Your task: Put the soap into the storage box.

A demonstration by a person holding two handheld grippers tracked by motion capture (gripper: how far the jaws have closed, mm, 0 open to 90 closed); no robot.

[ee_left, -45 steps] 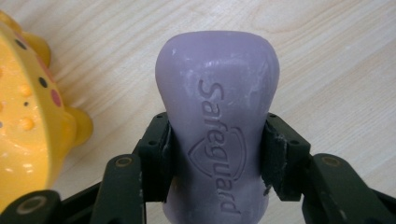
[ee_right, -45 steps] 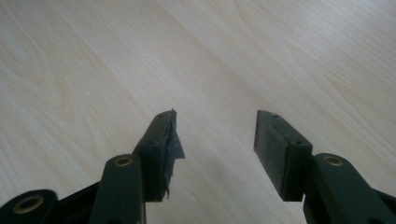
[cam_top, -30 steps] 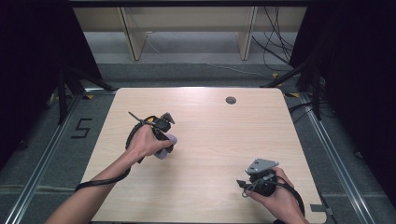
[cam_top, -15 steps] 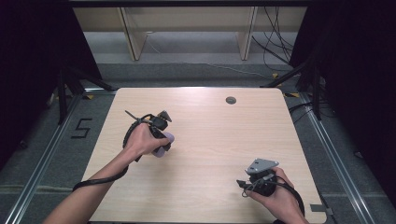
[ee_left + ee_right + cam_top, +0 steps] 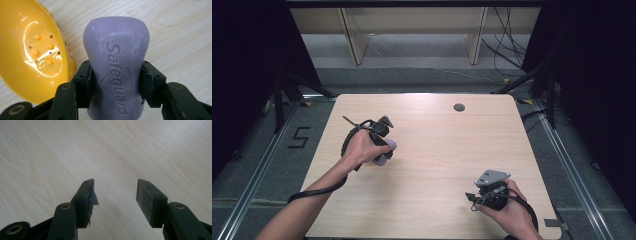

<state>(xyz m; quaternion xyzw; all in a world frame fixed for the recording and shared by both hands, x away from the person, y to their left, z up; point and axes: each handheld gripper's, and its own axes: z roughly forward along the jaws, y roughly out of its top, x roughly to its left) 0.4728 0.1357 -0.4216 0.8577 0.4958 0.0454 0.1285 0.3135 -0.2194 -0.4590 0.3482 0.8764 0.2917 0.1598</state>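
A pale wooden table (image 5: 437, 150) has a round grommet (image 5: 459, 107) near its far edge; shelving (image 5: 412, 30) stands beyond.

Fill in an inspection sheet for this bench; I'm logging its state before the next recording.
Surface: pale wood-grain table, a round dark grommet near its far edge.
Job's things: purple soap bar stamped Safeguard; yellow soap dish with studs and drain holes lying beside it.
Clutter: nothing seen.
Grippers: left gripper shut on the soap bar, fingers pressed to its sides; right gripper open and holding nothing, the pad on one finger looks torn.
Cables: one trails from the left gripper along the forearm; more hang behind the table.
Surroundings: grey floor with a "5" marking, wooden frame legs beyond, dark curtains at the sides.
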